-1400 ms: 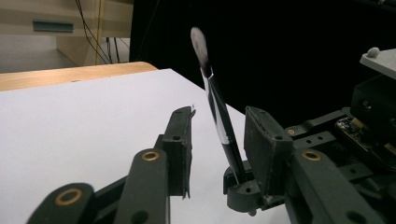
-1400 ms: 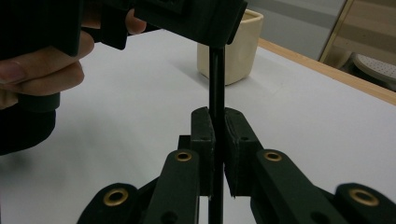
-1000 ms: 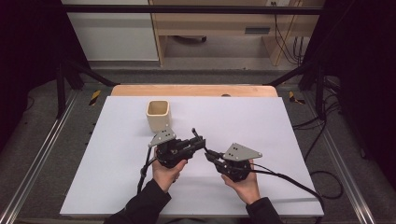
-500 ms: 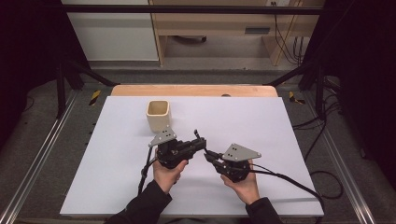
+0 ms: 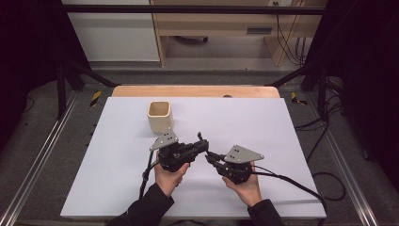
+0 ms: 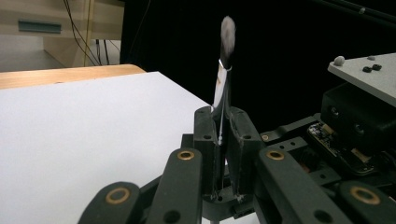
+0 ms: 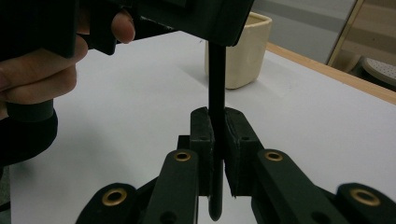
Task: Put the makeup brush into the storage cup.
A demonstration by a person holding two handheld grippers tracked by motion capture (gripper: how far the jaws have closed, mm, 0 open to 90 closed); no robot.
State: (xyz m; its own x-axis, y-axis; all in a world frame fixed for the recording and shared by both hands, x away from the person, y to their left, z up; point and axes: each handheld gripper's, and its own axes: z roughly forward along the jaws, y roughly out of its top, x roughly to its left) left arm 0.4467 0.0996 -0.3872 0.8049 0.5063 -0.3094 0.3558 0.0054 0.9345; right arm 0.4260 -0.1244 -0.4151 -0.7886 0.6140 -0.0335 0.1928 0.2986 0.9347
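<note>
While both hands hover low over the white counter [image 5: 117, 179], a slim black makeup brush [image 6: 226, 70] bridges the two tools. The left tool [image 5: 203, 146] has just been closing and now pinches the brush near its silver ferrule, the bristle tip standing free beyond the pads. The right tool [image 5: 210, 156] is clamped on the handle's lower end. That looks like a handover, probably so the brush can go into the cream cup [image 5: 160, 116] standing just beyond.
</note>
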